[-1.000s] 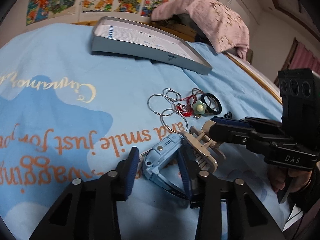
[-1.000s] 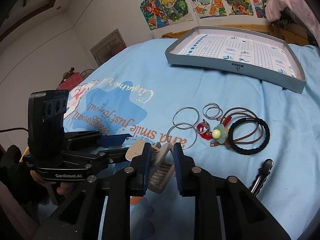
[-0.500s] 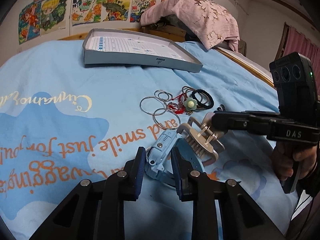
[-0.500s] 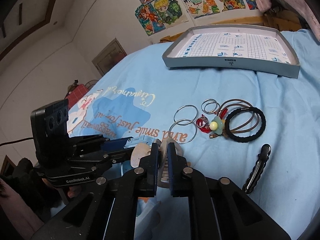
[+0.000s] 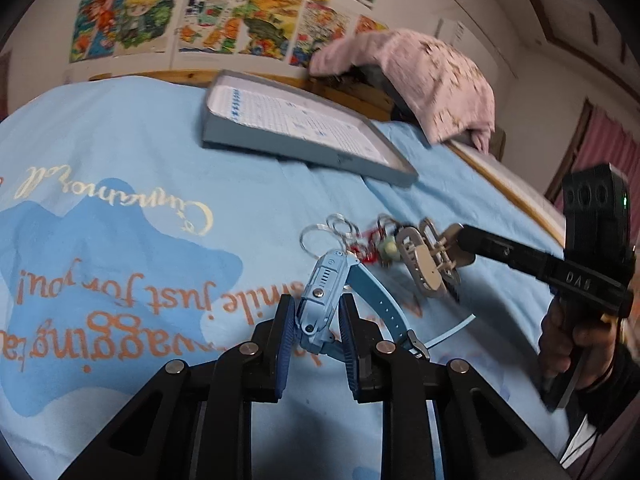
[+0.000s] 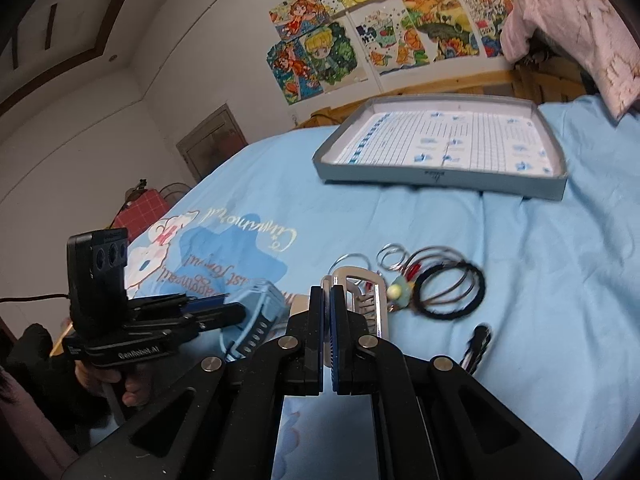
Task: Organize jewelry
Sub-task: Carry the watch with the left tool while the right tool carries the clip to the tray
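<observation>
My left gripper (image 5: 316,328) is shut on a blue watch (image 5: 324,296) and holds it above the bedsheet; the watch also shows in the right wrist view (image 6: 260,312). My right gripper (image 6: 327,300) is shut on a beige claw hair clip (image 6: 362,300), lifted off the sheet; the clip also shows in the left wrist view (image 5: 424,264). Silver rings (image 6: 394,256), a black hair tie (image 6: 450,292), a green-bead charm (image 6: 396,292) and a black clip (image 6: 476,346) lie on the sheet. A grey tray (image 6: 440,174) sits beyond them, and shows in the left wrist view (image 5: 304,148).
A light blue printed bedsheet (image 6: 540,300) covers the bed. A pink cloth (image 5: 424,80) hangs on the wooden headboard behind the tray. Posters (image 6: 360,40) line the wall. A red box (image 6: 138,216) stands beside the bed at the left.
Both grippers closed on their items and lifted: the left one raised the blue watch, the right one raised the hair clip off the sheet.
</observation>
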Action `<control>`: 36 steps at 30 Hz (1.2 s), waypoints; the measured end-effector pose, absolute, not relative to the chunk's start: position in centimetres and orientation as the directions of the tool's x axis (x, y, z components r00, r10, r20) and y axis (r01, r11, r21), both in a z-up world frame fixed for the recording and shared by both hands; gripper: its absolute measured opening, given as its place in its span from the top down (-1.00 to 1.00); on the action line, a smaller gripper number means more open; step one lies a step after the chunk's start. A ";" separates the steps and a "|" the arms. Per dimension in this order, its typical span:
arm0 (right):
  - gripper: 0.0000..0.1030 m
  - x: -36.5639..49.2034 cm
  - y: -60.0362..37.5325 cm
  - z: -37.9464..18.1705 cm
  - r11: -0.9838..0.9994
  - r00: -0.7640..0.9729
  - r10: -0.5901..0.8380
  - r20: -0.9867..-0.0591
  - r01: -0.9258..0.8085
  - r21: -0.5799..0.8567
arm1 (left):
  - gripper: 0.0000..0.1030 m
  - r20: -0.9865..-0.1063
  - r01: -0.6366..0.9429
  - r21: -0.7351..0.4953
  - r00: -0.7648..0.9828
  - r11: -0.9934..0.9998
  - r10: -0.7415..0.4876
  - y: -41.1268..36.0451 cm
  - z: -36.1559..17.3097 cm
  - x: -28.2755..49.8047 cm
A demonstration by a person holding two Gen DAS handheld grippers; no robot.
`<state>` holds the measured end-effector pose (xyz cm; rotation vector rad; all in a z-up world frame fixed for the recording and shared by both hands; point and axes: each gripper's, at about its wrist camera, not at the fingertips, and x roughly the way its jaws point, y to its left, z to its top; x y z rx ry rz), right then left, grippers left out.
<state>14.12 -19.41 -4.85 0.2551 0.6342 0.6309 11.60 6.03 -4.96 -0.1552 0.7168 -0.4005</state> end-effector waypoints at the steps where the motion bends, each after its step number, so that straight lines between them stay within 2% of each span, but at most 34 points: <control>1: 0.95 14.3 -19.6 -4.6 0.789 0.636 0.614 -0.468 -0.467 0.399 | 0.59 -0.599 0.294 -0.282 0.690 0.913 -0.407 6.1 -4.8 11.8; 8: 0.95 17.2 -21.3 -2.1 0.827 0.717 0.560 -0.415 -0.451 0.336 | 0.59 -0.529 0.220 -0.355 0.754 0.908 -0.390 6.6 -2.8 15.1; 18: 0.95 26.3 -22.1 0.8 0.889 0.813 0.453 -0.365 -0.380 0.257 | 0.59 -0.429 0.142 -0.327 0.859 0.934 -0.281 4.5 0.4 25.1; 24: 0.95 31.6 -20.6 0.0 0.908 0.825 0.411 -0.389 -0.333 0.254 | 0.59 -0.450 0.091 -0.303 0.864 0.949 -0.227 3.1 -0.6 31.0; 36: 0.95 35.6 -19.8 -3.8 0.919 0.787 0.389 -0.478 -0.297 0.258 | 0.57 -0.571 0.026 -0.229 0.806 0.973 -0.156 1.6 -3.9 34.1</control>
